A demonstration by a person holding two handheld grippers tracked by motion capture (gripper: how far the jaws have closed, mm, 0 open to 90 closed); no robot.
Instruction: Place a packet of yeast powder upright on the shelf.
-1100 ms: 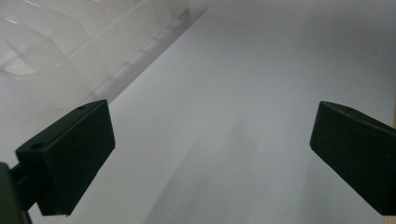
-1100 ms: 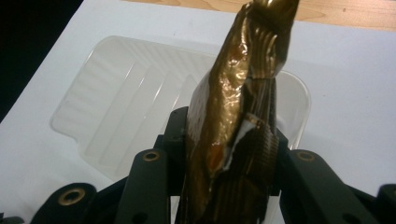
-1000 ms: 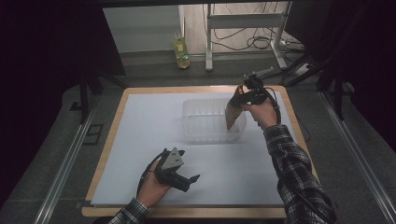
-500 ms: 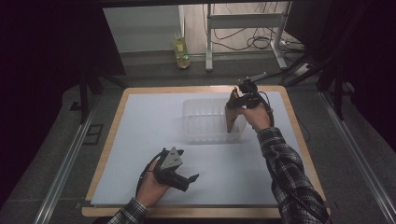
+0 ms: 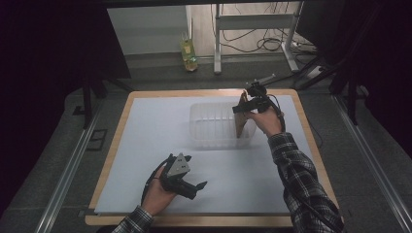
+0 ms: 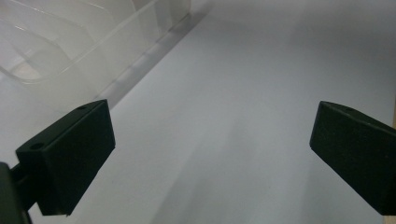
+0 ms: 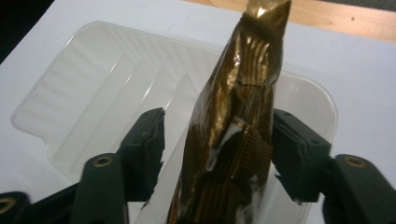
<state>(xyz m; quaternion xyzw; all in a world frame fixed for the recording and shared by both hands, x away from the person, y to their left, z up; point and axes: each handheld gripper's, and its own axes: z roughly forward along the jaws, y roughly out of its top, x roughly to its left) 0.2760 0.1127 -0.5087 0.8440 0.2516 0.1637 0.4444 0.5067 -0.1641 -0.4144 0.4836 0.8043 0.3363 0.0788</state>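
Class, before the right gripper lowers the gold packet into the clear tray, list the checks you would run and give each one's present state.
1. Packet between the right gripper's jaws: ok, though whether they press it: cannot tell.
2. Packet over the tray: ok, it hangs over the tray's right end.
3. Tray slots free: ok, none holds anything in the right gripper view.
4. Left gripper out of the way: ok, open, on the sheet near the table's front edge.
5. Tray flat on the sheet: ok.
6. Packet clear of the tray's dividers: cannot tell.
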